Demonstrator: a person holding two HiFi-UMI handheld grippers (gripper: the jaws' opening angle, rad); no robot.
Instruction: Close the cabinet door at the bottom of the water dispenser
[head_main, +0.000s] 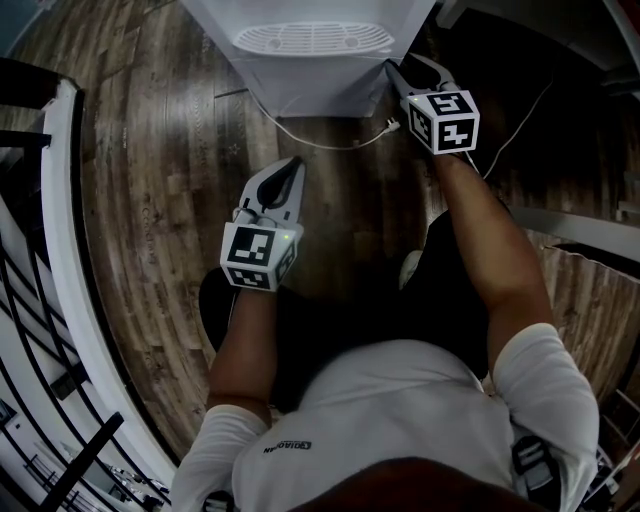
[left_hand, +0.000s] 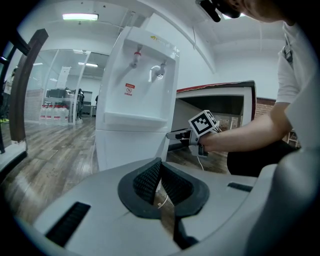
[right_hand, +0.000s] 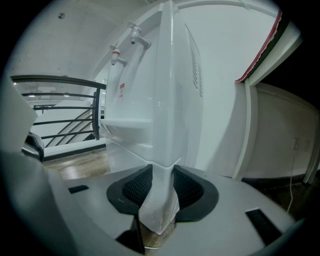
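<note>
left arm (head_main: 245, 340): we hold it bent, forearm forward and low.
left gripper (head_main: 293, 170): our 2 jaws meet at the tips, nothing between.
right arm (head_main: 500, 260): we reach further ahead, nearly straight.
right gripper (head_main: 397, 70): our jaws clamp the cabinet door (right_hand: 160, 200) edge from both sides.

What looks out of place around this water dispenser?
A loose white cable trails across the floor just in front of the dispenser, ending by the corner that the right gripper grips. It looks like a trip hazard. Nothing seems spilled or damaged.
</note>
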